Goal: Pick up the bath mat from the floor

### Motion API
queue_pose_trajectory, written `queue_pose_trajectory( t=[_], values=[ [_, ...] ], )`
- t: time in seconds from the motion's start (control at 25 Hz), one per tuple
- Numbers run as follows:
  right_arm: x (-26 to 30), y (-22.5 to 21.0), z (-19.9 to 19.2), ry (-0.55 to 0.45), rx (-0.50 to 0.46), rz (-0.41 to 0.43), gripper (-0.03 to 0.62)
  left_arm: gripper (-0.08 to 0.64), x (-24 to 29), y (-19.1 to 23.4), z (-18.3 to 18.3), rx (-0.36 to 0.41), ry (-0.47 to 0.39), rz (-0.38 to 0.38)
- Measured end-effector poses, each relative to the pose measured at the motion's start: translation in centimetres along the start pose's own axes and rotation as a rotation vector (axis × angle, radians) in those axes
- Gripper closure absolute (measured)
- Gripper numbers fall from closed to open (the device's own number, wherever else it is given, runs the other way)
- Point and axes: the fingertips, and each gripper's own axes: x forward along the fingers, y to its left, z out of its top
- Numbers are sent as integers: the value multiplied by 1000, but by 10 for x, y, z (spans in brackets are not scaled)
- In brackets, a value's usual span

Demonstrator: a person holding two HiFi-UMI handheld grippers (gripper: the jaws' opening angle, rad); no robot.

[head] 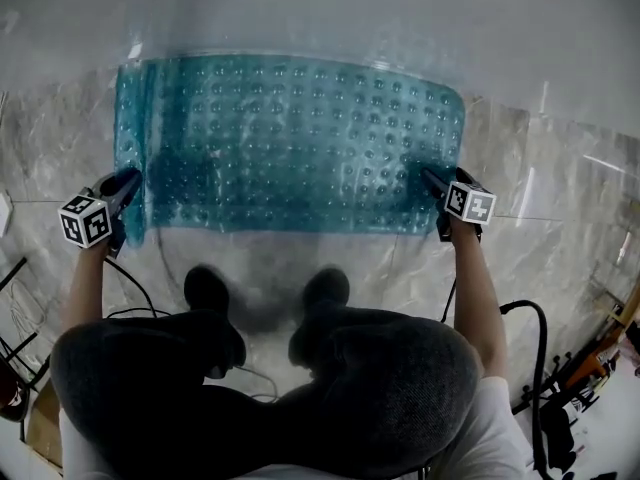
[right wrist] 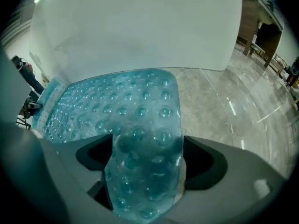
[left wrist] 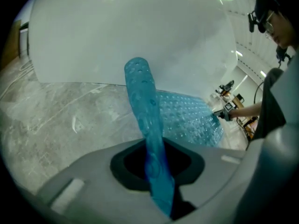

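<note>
A translucent teal bath mat (head: 290,143) with round bumps lies spread on the marble floor. Its left edge is lifted and curled. My left gripper (head: 128,180) is shut on that left edge. In the left gripper view the mat (left wrist: 145,106) runs edge-on as a thin strip out of the closed jaws of my left gripper (left wrist: 152,164). My right gripper (head: 432,180) is at the mat's right end. In the right gripper view a flap of the mat (right wrist: 140,125) lies face-up across the wide gap of the right gripper (right wrist: 147,169). Its jaws stand open, not pressing on it.
A white wall (head: 320,8) rises just beyond the mat's far edge. The person's two dark shoes (head: 208,290) stand on the floor right before the mat's near edge. Cables (head: 135,288) trail on the left, with a black hose (head: 535,338) and clutter on the right.
</note>
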Motion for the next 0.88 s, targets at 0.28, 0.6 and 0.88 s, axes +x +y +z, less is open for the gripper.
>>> queue_pose_trajectory(
  t=[0.28, 0.6, 0.88],
  values=[
    [7, 24, -4, 42, -103, 1, 304, 480, 31, -49, -8, 95, 65, -115],
    [-6, 53, 3, -5, -86, 90, 543, 494, 38, -76, -2, 73, 29, -218],
    [-48, 80, 13, -86, -19, 299, 561, 517, 3, -77, 13, 49, -34, -256]
  ],
)
